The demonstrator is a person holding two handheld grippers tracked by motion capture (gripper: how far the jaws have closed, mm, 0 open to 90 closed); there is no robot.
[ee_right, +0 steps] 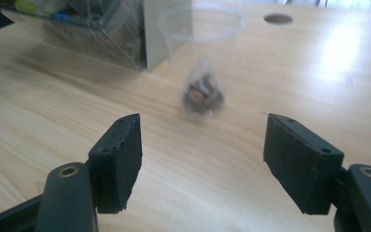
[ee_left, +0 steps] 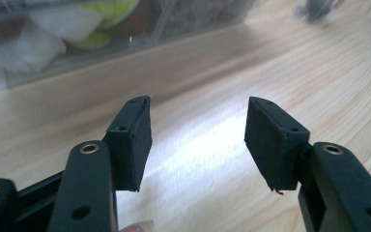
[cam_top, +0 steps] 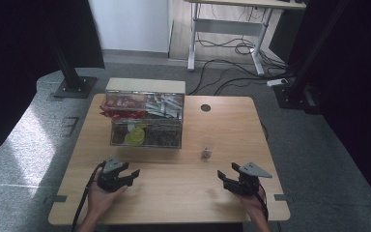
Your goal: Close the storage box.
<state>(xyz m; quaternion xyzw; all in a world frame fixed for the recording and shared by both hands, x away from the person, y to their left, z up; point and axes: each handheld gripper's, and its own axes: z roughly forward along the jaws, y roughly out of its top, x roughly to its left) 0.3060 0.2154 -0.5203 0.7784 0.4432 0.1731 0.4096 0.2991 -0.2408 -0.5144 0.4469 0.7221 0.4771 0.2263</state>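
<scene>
A clear plastic cup [cam_top: 206,149] stands on the wooden table [cam_top: 174,188], right of the middle, with a small pyramid tea bag [cam_top: 206,154] in its bottom. In the right gripper view the cup [ee_right: 200,29] and its tea bag [ee_right: 202,92] stand ahead of my right gripper [ee_right: 203,150], whose jaws are open and hold nothing. In the high view my right gripper [cam_top: 227,171] rests near the front right of the table. My left gripper [cam_top: 133,177] sits at the front left, and in its own view the left gripper [ee_left: 198,130] is open over bare wood.
A clear compartmented box [cam_top: 145,121] of packets and tea bags stands at the back middle of the table, blurred in the left gripper view [ee_left: 77,34]. A round cable hole [cam_top: 205,107] lies behind the cup. Desk legs and cables cross the floor beyond.
</scene>
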